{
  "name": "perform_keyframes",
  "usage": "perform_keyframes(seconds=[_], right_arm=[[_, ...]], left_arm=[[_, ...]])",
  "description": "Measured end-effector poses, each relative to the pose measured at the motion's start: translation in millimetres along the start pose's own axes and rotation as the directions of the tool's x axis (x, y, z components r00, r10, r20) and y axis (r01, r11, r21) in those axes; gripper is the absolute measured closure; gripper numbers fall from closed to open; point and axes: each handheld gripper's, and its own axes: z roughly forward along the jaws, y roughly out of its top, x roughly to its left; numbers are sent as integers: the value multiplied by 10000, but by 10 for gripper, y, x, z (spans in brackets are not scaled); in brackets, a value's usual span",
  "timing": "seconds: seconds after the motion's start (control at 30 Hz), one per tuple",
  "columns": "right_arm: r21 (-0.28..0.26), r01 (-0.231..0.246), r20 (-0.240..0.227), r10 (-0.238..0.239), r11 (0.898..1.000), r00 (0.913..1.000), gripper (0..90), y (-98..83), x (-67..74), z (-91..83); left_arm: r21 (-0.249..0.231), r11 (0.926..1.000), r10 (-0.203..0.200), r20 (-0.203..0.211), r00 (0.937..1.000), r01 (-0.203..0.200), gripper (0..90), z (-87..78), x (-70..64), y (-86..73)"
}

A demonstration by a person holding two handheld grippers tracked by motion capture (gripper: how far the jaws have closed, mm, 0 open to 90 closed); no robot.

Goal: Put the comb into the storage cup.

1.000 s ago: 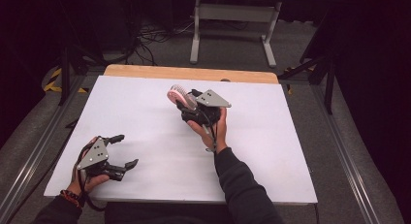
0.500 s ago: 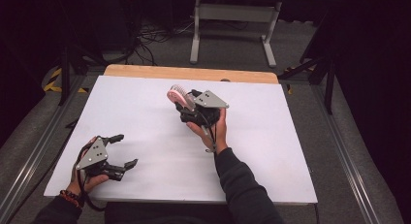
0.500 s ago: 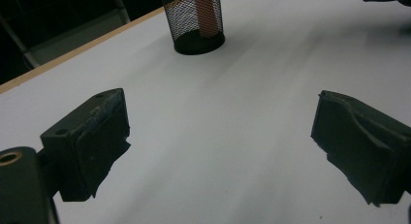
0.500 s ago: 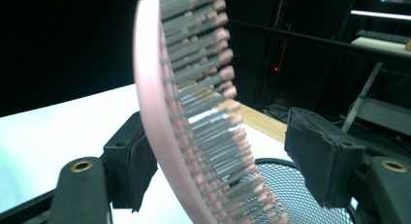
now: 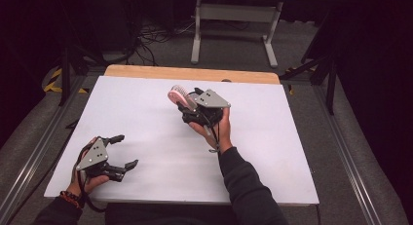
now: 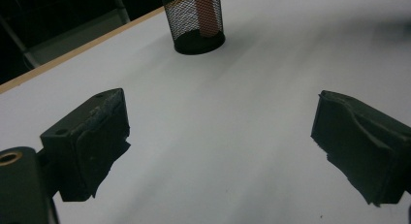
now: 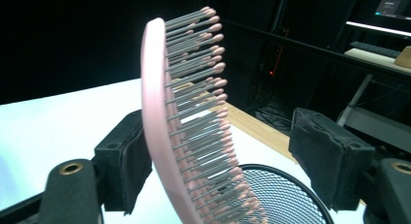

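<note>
Release of the pink hairbrush into the black mesh cup, near the far edge of the desk, around its middle. Handle end down inside the cup, head upright above the rim, between the jaws of the right gripper. Jaws apart and just now opening wider: one pad just beside the pink back, the other well clear of the bristles, no clamping. To do it well: open a little more, check for a calm lean on the rim, then lift the gripper straight up and away, without catching the bristles or pushing the light cup. Left gripper near the near left corner, jaws wide apart, nothing between them; better to keep it there.
</note>
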Motion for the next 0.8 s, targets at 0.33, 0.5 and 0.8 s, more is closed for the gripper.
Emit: perform_keyframes(seconds=[0.33,0.5,0.8], right_arm=[[-48,88,234,-87,9999,9997,181,28,-30,-42],[17,259,346,-259,9997,9991,131,48,-27,-58],[-15,263,385,-262,9997,9989,84,71,-60,-105]], left_arm=[[3,10000,27,20,10000,-27,73,-4,-3,4],[7,10000,7,50,10000,-7,73,4,-5,3],[45,10000,37,106,9999,-37,73,4,-10,9]])
